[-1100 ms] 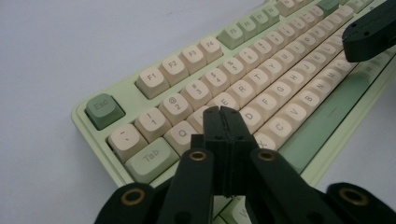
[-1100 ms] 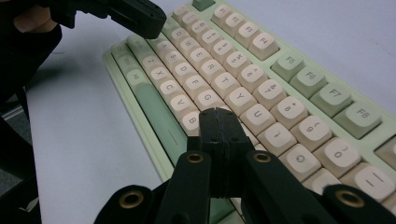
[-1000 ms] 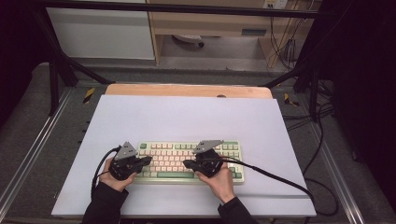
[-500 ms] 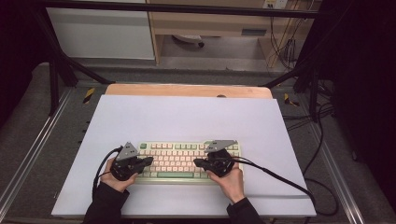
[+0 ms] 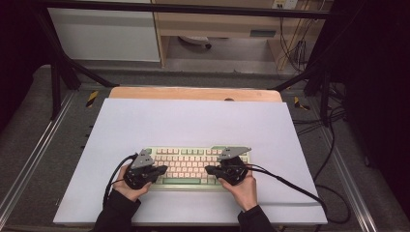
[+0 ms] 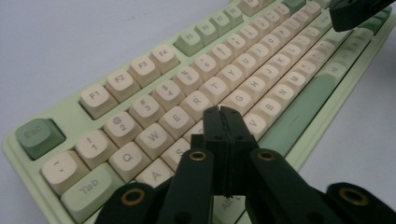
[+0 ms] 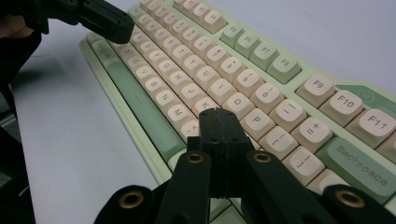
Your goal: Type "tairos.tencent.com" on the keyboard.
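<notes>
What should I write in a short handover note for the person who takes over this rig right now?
Left gripper: shut, holds nothing, tip over the keys near D and F.
Right gripper: shut, holds nothing, tip over the keys near K and L.
Keyboard: flat on the white board, near its front edge, both hands at its ends.
Done: both grippers set over the letter rows.
Left: probably pressing keys with the closed tips; whether any key is pressed now I cannot tell.

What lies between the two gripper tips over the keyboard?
In the high view, only keyboard keys lie between the left gripper and right gripper: cream letter rows and the green space bar. Nothing else sits there.
</notes>
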Motion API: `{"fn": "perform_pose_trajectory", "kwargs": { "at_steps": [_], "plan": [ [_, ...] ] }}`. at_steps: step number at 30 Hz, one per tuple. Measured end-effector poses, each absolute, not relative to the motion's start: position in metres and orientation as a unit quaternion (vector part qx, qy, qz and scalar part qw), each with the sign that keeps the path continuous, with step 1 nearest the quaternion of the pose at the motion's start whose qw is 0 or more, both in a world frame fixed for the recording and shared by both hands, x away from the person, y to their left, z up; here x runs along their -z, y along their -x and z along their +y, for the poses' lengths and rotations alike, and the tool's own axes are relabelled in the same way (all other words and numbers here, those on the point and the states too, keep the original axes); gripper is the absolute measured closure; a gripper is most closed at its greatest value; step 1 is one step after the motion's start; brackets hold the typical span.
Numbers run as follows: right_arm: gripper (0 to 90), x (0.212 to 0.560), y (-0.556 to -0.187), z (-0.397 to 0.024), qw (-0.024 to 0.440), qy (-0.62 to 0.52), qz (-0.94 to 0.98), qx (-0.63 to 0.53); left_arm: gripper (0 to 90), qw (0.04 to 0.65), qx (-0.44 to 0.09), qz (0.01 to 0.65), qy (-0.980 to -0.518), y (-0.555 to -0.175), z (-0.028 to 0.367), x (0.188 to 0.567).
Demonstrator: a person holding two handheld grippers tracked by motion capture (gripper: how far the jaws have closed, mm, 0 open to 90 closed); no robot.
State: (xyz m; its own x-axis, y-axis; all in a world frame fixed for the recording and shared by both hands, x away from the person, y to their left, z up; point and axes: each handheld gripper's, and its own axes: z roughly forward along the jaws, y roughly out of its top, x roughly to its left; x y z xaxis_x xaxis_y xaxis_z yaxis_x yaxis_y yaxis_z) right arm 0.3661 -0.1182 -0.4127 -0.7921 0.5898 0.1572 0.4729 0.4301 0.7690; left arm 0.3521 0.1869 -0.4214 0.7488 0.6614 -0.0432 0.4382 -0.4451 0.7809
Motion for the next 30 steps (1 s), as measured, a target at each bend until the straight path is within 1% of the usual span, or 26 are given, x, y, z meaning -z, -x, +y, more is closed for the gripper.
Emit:
{"fn": "perform_pose_trajectory", "kwargs": {
  "at_steps": [13, 30],
  "plan": [
    [90.0, 0.412, -0.365, -0.121, 0.069, -0.316, 0.842, -0.432, 89.7, 0.402, -0.126, 0.320, -0.849, -0.352, 0.176, 0.429],
    [90.0, 0.411, -0.365, -0.122, 0.071, -0.315, 0.841, -0.434, 89.8, 0.403, -0.129, 0.314, -0.850, -0.350, 0.174, 0.431]
  ]
}}
